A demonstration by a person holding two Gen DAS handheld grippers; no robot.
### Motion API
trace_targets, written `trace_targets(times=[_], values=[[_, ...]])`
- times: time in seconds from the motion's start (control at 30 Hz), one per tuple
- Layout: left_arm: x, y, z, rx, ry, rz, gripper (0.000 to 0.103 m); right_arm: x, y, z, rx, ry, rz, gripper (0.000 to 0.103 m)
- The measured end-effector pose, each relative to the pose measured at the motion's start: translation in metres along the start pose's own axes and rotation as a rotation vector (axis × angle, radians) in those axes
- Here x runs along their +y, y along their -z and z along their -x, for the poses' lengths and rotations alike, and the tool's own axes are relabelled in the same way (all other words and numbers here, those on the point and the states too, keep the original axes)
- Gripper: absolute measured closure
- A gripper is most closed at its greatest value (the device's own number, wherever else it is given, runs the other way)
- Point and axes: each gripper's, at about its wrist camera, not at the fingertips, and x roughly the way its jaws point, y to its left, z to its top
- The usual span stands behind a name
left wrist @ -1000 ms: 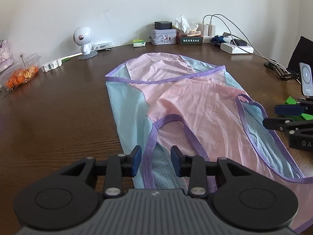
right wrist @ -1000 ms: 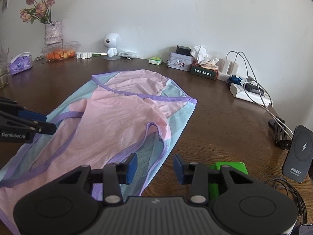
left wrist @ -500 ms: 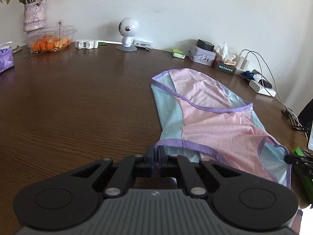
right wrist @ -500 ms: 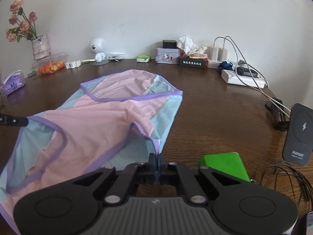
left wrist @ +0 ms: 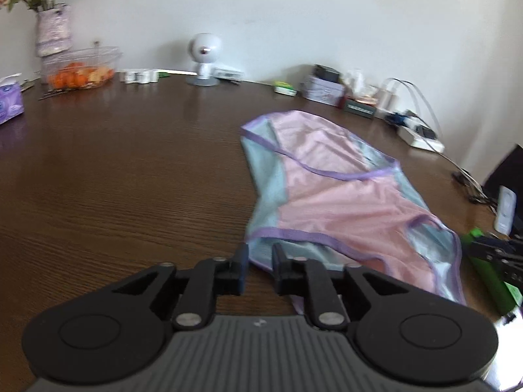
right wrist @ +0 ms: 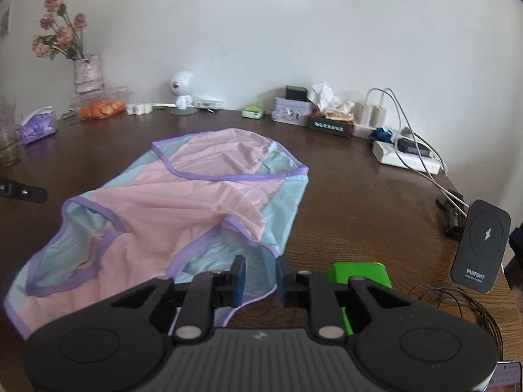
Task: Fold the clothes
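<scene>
1. The garment [right wrist: 202, 209], a pink and pale-blue mesh piece edged in purple binding, lies on the dark wooden surface [left wrist: 114, 179], folded over on itself so that its near part sits doubled on the rest (the folded layers look loose and a little puffed, not flat).
2. The left gripper [left wrist: 260, 269] hangs over the garment's near left corner; its jaws are opening, with a clear gap between them, and the blue corner with its purple hem shows in that gap without either pad pressing on it.
3. The right gripper [right wrist: 260, 281] stands over the garment's near right edge; its jaws are opening too, the blue mesh lying below and between them, untouched by the pads as far as the view shows.
4. In the right wrist view the tip of the left gripper pokes in at the left edge, well apart from the cloth's left side.
5. A green block [right wrist: 359, 274] sits on the surface just beside the right gripper, close to the garment's right edge.
6. A dark wireless charger [right wrist: 480, 248] stands upright farther right, with a coil of thin black cable near its foot.
7. Along the wall behind the garment: a vase of flowers [right wrist: 86, 72], a clear box of orange fruit [right wrist: 101, 106], a small white round-headed camera [right wrist: 183, 89], a tin [right wrist: 292, 114] and a white power strip [right wrist: 405, 156] with cables plugged in (all well clear of the cloth).
8. A purple tissue pack [right wrist: 36, 125] sits at the far left.
</scene>
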Motion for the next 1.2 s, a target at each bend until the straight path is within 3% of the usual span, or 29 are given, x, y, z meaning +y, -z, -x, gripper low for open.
trace_targets(times=[0.03,0.1,0.17,0.2,0.23,0.3,0.47,0.6,0.63,0.7,0.73,0.8,0.83,0.9,0.93,0.97,1.1,1.2], values=[[-0.013,0.007,-0.001,0.022,0.025,-0.036,0.063,0.004,0.001,0.004,0.0,-0.024,0.007,0.077],[-0.031,0.016,-0.006,0.059,0.028,-0.099,0.063,0.018,0.005,0.008,0.019,-0.066,0.034,0.077],[-0.04,0.024,-0.012,0.089,-0.002,-0.125,0.064,0.026,0.012,0.007,0.043,-0.085,0.055,0.078],[-0.041,0.027,-0.014,0.101,-0.024,-0.125,0.072,0.029,0.014,0.007,0.054,-0.09,0.061,0.079],[-0.038,0.03,-0.014,0.112,-0.035,-0.114,0.086,0.031,0.017,0.006,0.064,-0.094,0.066,0.079],[-0.031,0.035,-0.011,0.114,-0.012,-0.092,0.099,0.036,0.022,0.006,0.085,-0.103,0.077,0.079],[0.005,0.039,0.009,0.059,0.019,0.089,0.102,0.032,0.035,0.015,0.093,-0.066,0.043,0.079],[0.008,0.041,0.018,0.051,-0.042,0.09,0.103,0.032,0.043,0.014,0.111,-0.023,0.043,0.079],[0.007,0.041,0.019,0.047,-0.039,0.092,0.102,0.032,0.045,0.013,0.109,-0.023,0.047,0.079],[0.001,0.038,0.02,0.036,-0.023,0.089,0.096,0.035,0.045,0.012,0.108,-0.033,0.063,0.09],[-0.004,0.037,0.018,0.041,-0.022,0.076,0.085,0.037,0.045,0.012,0.107,-0.033,0.069,0.097],[-0.014,0.035,0.013,0.053,-0.019,0.049,0.065,0.041,0.045,0.011,0.105,-0.032,0.081,0.099],[-0.018,0.035,0.009,0.057,-0.018,0.032,0.064,0.042,0.045,0.012,0.105,-0.029,0.079,0.101],[-0.028,0.04,0.001,0.065,-0.051,-0.012,0.071,0.039,0.044,0.016,0.092,-0.026,0.059,0.103],[-0.031,0.043,-0.003,0.063,-0.091,-0.042,0.094,0.038,0.043,0.021,0.078,-0.024,0.049,0.103],[-0.031,0.046,-0.004,0.059,-0.117,-0.058,0.102,0.035,0.042,0.025,0.068,-0.017,0.044,0.103],[-0.015,0.051,0.004,0.05,-0.071,-0.007,0.102,0.02,0.041,0.036,0.059,0.038,0.017,0.103],[-0.001,0.058,0.011,0.044,-0.081,0.026,0.102,0.014,0.047,0.033,0.091,0.089,0.028,0.103]])
